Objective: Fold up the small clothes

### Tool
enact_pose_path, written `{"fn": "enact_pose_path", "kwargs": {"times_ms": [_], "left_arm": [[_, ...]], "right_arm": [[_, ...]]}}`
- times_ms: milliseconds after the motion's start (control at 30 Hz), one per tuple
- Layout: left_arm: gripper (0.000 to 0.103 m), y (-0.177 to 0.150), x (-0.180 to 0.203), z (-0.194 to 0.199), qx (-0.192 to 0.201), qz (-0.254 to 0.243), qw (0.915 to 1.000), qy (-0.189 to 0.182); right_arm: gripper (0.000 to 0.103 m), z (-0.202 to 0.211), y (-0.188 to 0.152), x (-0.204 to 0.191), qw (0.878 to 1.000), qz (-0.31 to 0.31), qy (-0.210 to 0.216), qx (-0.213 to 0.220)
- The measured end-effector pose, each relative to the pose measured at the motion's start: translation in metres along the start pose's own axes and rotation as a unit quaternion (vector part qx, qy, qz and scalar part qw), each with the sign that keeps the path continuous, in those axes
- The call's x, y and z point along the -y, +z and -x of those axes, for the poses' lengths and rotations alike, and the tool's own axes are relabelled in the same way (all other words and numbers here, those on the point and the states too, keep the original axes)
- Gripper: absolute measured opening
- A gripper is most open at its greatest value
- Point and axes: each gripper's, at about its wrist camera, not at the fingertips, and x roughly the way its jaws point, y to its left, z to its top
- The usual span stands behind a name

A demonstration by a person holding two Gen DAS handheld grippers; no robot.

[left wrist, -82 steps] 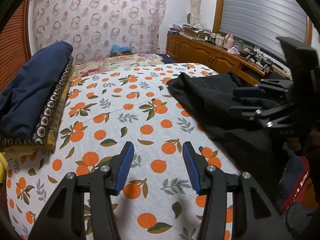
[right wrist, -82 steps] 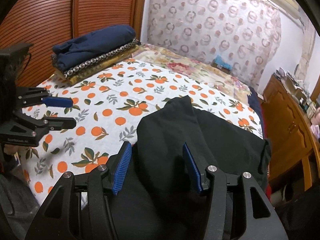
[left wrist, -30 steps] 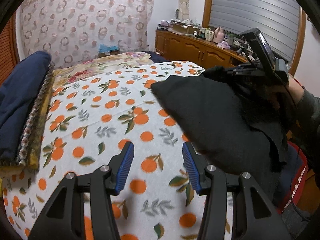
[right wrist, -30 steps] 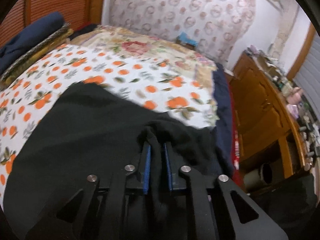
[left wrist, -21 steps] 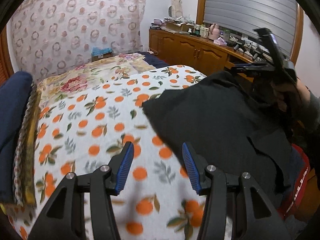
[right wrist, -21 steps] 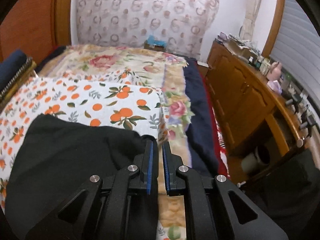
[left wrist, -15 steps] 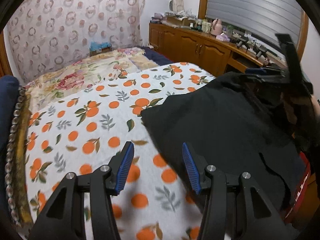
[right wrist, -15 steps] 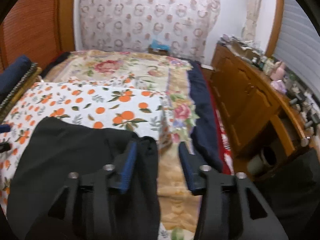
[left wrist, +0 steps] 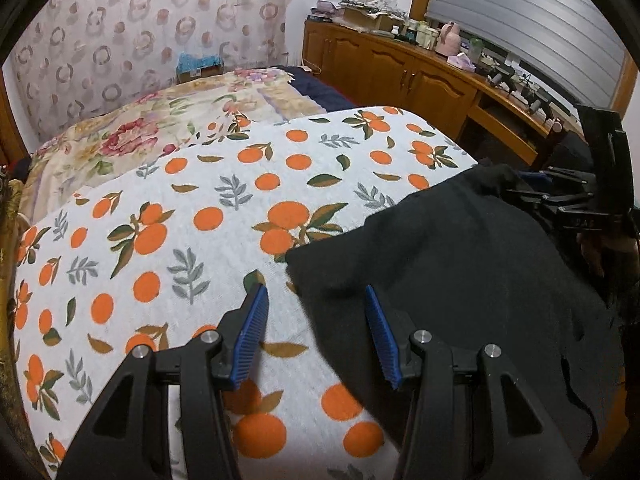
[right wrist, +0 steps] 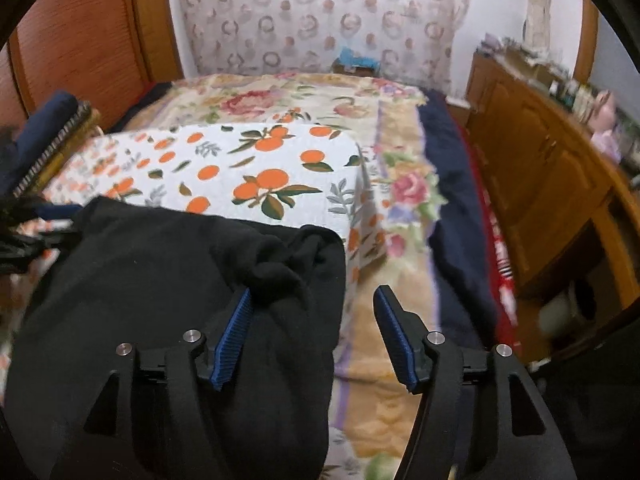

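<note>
Bedroom, bed as work surface: orange-print sheet point(left wrist: 192, 216) spread over a floral blanket point(right wrist: 304, 100), wooden cabinets point(left wrist: 400, 76) along the far side.

Item 1, black garment point(left wrist: 460, 264). Lies on the sheet at the edge nearest the cabinets, partly hanging off toward the person. A second ago its top corner was lifted in a pinch; now that corner sits bunched on the sheet edge point(right wrist: 288, 264), released. Far edge lies fairly straight across the sheet.

Item 2, right gripper point(right wrist: 312, 340). Was clamped on the garment's corner a second ago; jaws now opening, already wide. The bunched corner lies between them and brushes the left pad, but nothing is pinched.

Item 3, left gripper point(left wrist: 316, 332). Half open, empty, same gap as before. It has travelled across the sheet toward the garment and now hangs over the near left corner, with the garment's edge between its fingers but not gripped.

Reading: the spreading step looks finished, and the garment is laid out for its first fold. Likely next, a grasp on the left corner. The bunched corner may need smoothing first.
</note>
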Motion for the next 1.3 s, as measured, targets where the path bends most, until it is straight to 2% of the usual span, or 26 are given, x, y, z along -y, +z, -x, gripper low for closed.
{"fn": "enact_pose_path", "kwargs": {"times_ms": [133,233,300,367,467,533,567,667,733,867,933,1000,1100,1300], "left_arm": [[0.049,0.001,0.000,-0.001,0.004,-0.002,1.0000,-0.006],[0.035,0.000,0.000,0.000,0.007,-0.001,0.9998,-0.020],[0.027,0.001,0.001,0.000,0.004,0.000,0.9996,-0.029],[0.026,0.000,0.004,0.000,0.005,-0.004,0.9996,-0.028],[0.024,0.000,0.007,0.000,0.007,-0.006,0.9995,-0.030],[0.019,0.000,0.008,0.001,0.009,-0.006,0.9995,-0.031],[0.017,0.000,0.009,0.001,0.010,-0.008,0.9994,-0.031],[0.017,0.001,0.010,0.001,0.012,-0.009,0.9994,-0.030],[0.017,0.001,0.008,-0.001,0.009,-0.001,0.9996,-0.028],[0.017,0.003,0.004,-0.002,0.005,0.006,0.9992,-0.039],[0.016,0.003,0.006,-0.001,0.003,-0.006,0.9992,-0.040],[0.005,0.003,0.008,0.001,0.004,-0.008,0.9988,-0.049],[0.003,0.005,0.013,0.022,0.028,-0.001,0.9974,-0.066],[0.003,0.011,0.034,0.106,0.122,-0.018,0.9893,-0.078]], "right_arm": [[0.064,-0.003,0.001,-0.002,1.000,0.003,0.022,0.000],[0.063,-0.007,0.003,-0.004,0.999,0.007,0.036,0.002],[0.059,-0.008,0.004,-0.005,0.999,0.011,0.045,0.006],[0.059,-0.010,0.005,-0.004,0.999,0.014,0.047,0.009],[0.052,-0.007,0.002,-0.007,0.999,0.032,0.035,0.023],[0.047,-0.004,0.001,-0.011,0.998,0.042,0.026,0.031],[0.039,-0.002,0.001,-0.013,0.998,0.047,0.023,0.034],[0.028,-0.002,0.000,-0.022,0.997,0.061,0.019,0.033],[0.028,-0.005,0.002,-0.025,0.997,0.066,0.017,0.028],[0.027,-0.009,0.007,-0.012,0.998,0.031,0.046,0.012],[0.019,-0.008,0.007,-0.010,0.998,0.026,0.057,0.011],[0.012,-0.003,0.007,-0.012,0.998,0.028,0.058,0.012],[0.011,0.018,0.007,-0.023,0.997,0.038,0.050,0.040],[0.010,0.095,0.014,-0.048,0.990,0.062,0.038,0.124]]}}
